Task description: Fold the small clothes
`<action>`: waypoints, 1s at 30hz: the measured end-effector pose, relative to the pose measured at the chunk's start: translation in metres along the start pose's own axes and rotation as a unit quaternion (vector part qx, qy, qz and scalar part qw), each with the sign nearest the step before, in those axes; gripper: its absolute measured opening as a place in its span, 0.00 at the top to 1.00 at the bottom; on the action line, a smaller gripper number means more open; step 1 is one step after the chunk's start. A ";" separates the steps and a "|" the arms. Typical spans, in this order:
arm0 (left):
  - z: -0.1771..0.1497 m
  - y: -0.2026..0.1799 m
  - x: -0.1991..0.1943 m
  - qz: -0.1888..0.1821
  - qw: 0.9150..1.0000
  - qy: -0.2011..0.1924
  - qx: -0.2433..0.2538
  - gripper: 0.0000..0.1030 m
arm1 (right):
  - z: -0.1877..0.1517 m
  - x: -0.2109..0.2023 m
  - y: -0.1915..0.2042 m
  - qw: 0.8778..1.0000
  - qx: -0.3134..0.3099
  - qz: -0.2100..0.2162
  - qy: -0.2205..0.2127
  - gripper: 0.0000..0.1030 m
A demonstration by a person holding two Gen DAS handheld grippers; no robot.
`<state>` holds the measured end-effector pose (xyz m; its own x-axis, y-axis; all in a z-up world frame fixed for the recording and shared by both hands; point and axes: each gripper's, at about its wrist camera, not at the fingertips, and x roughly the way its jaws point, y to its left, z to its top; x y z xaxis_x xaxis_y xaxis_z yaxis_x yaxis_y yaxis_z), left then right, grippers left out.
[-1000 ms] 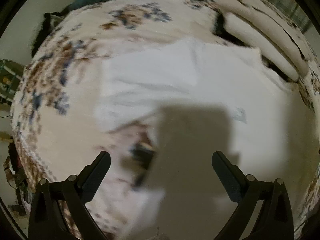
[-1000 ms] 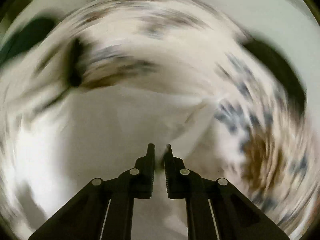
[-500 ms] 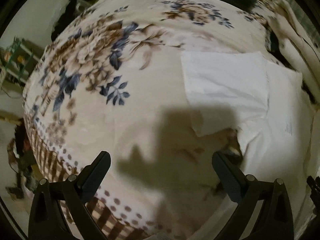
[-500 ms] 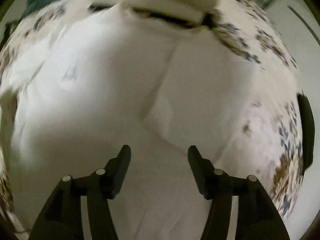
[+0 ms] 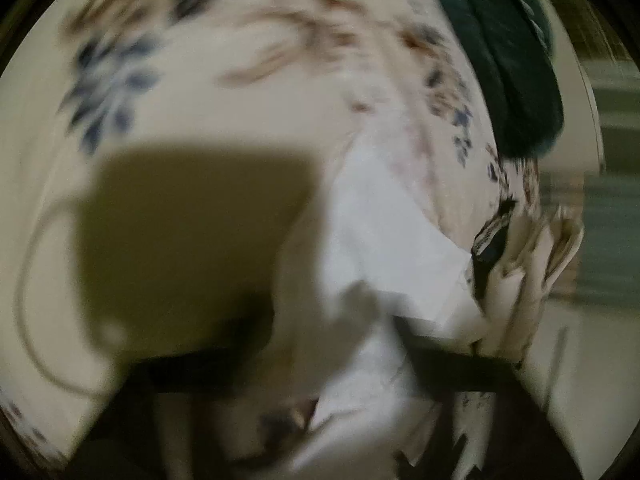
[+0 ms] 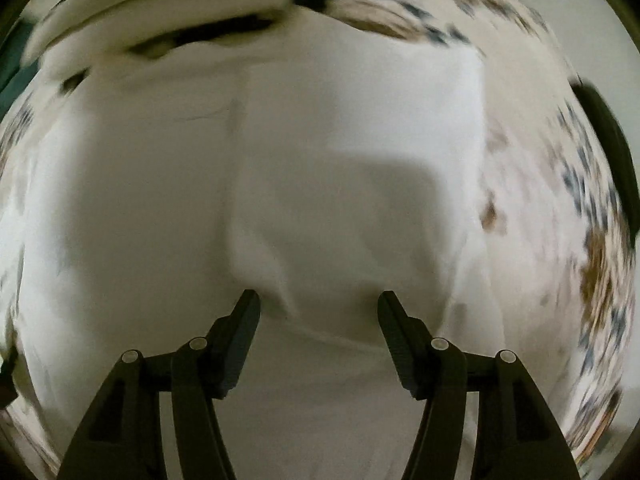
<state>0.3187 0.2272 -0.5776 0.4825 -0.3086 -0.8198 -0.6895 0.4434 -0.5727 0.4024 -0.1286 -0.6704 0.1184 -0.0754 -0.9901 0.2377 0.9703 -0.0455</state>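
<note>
The white garment (image 6: 320, 168) is spread on the flowered bedspread (image 6: 560, 184), directly below the right gripper (image 6: 318, 304), whose jaws are held apart over a raised fold. The left gripper (image 5: 320, 392) is blurred; its jaws are taken as together, at the garment's edge.

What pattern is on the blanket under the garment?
Cream blanket with blue-brown flowers; left wrist view.

Right claw (image 6: 318, 300) jaws spread, pointing straight down. Left claw (image 5: 320, 360) blurred, jaws closed.

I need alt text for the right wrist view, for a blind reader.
The right gripper hangs open over a white cloth garment, its two black fingers apart just above the fabric. The garment lies on a cream floral blanket.
</note>
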 end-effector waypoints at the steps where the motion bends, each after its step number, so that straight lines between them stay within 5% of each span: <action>1: 0.001 -0.015 0.001 0.014 0.999 -0.009 0.041 0.96 | 0.000 0.000 -0.008 1.000 0.013 -0.001 0.003 0.38; 4: -0.009 -0.060 -0.006 0.028 0.986 -0.046 0.159 0.96 | -0.002 0.002 -0.028 0.999 0.035 -0.011 0.006 0.39; 8: -0.045 -0.123 -0.011 0.030 0.947 -0.065 0.313 0.96 | -0.009 -0.001 -0.056 0.997 0.072 -0.015 0.010 0.39; 12: -0.115 -0.176 0.009 0.009 0.902 -0.015 0.432 0.96 | -0.022 -0.004 -0.088 0.992 0.124 -0.004 0.031 0.39; 16: -0.173 -0.187 0.035 0.024 0.869 0.051 0.492 0.91 | -0.024 -0.015 -0.103 0.992 0.124 -0.004 0.035 0.39; 18: -0.182 -0.181 0.033 0.044 0.864 0.052 0.498 0.86 | -0.019 -0.024 -0.111 0.992 0.125 0.005 0.032 0.39; 20: -0.177 -0.169 0.027 0.058 0.869 0.048 0.489 0.62 | -0.012 -0.035 -0.117 0.992 0.125 0.025 0.028 0.38; 21: -0.171 -0.163 0.022 0.071 0.873 0.044 0.481 0.32 | -0.011 -0.042 -0.114 0.992 0.119 0.040 0.026 0.38; 22: -0.166 -0.161 0.020 0.078 0.877 0.039 0.472 0.20 | -0.010 -0.046 -0.110 0.992 0.112 0.055 0.026 0.38; 24: -0.151 -0.151 0.014 0.092 0.889 0.014 0.449 0.20 | 0.002 -0.049 -0.098 0.991 0.097 0.089 0.030 0.38; 30: -0.101 -0.120 0.028 0.170 0.892 -0.021 0.419 0.20 | 0.032 -0.037 -0.022 0.975 0.045 0.207 0.066 0.38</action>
<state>0.3610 0.0802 -0.5318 0.3543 -0.0114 -0.9351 -0.1630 0.9839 -0.0737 0.4233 -0.1543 -0.6290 0.0993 0.3546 -0.9297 0.2797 0.8867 0.3681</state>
